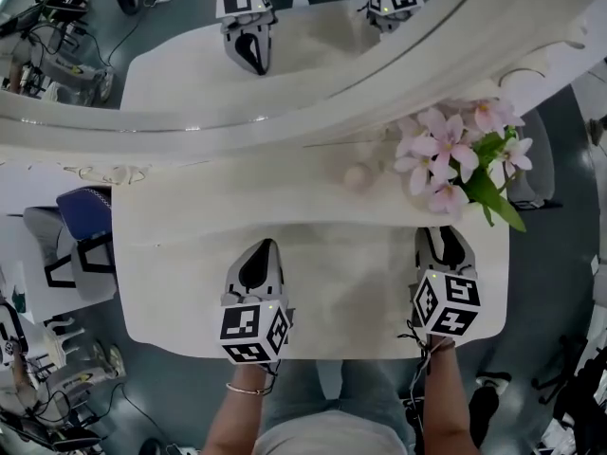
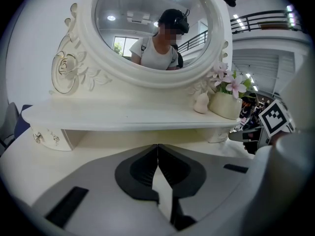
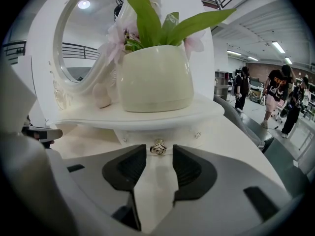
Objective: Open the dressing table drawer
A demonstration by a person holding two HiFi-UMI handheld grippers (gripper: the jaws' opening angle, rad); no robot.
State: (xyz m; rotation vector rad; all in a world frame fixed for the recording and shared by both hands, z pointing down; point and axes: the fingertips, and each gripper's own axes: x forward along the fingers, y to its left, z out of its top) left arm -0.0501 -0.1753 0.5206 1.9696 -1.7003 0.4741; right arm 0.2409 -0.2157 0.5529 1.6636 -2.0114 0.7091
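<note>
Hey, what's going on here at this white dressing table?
A person is at a white dressing table with a claw in each hand. The right claw is open and lined up on the small metal knob of the little drawer under the flower pot, not yet closed on it. The left claw is shut and empty above the table. The drawer looks closed.

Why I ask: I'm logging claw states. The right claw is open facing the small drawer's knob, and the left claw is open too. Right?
No: the left claw is shut, jaws together, as the left gripper view shows. The right claw is open facing the small drawer's knob.
</note>
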